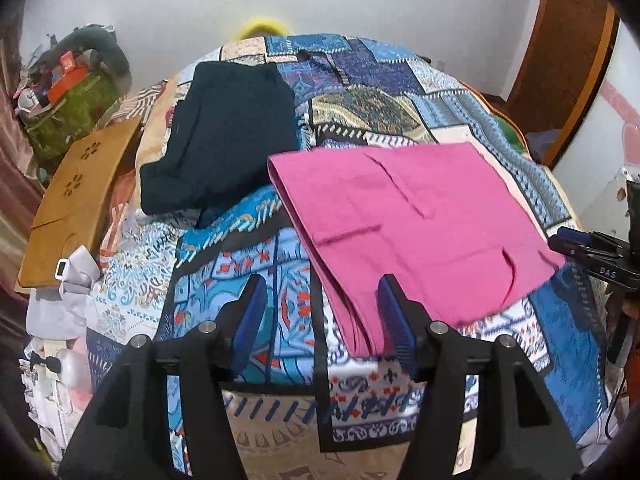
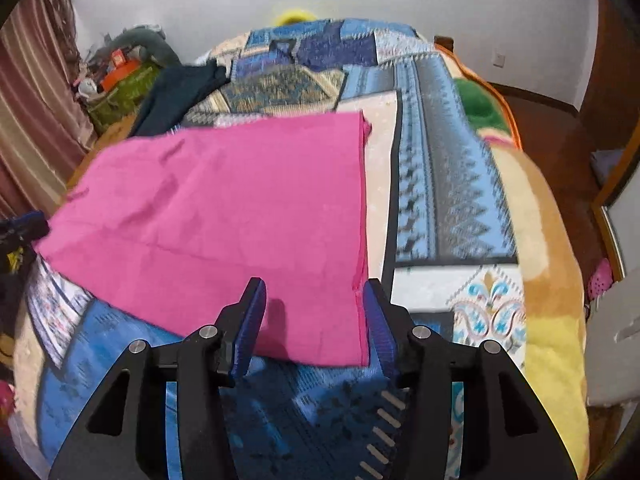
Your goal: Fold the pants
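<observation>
The pink pants (image 1: 412, 224) lie folded flat on the patchwork bedspread (image 1: 256, 280), pockets facing up. They fill the middle of the right wrist view (image 2: 224, 216). My left gripper (image 1: 322, 312) is open and empty, just off the pants' near left corner. My right gripper (image 2: 316, 308) is open and empty, its jaws either side of the pants' near right corner. The right gripper also shows at the right edge of the left wrist view (image 1: 592, 252).
A folded dark teal garment (image 1: 228, 136) lies on the bed behind and left of the pants. A wooden lap tray (image 1: 76, 200) leans at the bed's left edge. A cluttered green box (image 1: 72, 112) stands at far left. Curtains (image 2: 36, 112) hang left; wooden floor (image 2: 548, 128) lies right.
</observation>
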The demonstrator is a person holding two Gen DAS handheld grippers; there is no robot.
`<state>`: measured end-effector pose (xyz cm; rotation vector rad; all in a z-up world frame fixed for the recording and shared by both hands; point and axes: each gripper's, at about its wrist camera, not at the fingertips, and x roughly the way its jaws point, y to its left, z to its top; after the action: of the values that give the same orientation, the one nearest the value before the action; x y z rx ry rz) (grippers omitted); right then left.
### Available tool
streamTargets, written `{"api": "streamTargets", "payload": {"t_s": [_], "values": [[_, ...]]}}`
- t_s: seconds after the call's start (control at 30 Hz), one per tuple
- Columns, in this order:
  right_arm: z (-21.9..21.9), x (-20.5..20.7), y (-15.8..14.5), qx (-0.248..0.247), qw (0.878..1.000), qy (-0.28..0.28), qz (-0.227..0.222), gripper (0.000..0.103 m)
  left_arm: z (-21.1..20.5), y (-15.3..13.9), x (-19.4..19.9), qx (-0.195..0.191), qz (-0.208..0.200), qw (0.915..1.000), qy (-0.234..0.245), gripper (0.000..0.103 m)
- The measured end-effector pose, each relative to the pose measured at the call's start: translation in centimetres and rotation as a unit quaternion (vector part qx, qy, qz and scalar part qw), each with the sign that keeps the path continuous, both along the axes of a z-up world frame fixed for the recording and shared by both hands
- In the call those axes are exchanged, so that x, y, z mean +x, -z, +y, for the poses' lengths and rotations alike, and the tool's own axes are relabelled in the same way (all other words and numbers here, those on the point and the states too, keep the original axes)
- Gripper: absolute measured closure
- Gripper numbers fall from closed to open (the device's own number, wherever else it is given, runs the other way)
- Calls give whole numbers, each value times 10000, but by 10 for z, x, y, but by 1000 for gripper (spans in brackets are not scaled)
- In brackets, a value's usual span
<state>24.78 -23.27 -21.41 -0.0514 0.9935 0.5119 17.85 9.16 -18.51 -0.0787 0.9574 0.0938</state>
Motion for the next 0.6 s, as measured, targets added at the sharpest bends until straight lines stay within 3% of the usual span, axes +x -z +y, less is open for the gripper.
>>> {"api": "streamTargets", "payload": {"t_s": [0.37,0.6], "values": [[15,50,-36,367,9984,-13,-423,56,31,-16,57,-51,-230,9991,-346,44],[31,99,-23,234,9989,-102,-402,55,58,11,102,-468,169,9972,-556,44]]}}
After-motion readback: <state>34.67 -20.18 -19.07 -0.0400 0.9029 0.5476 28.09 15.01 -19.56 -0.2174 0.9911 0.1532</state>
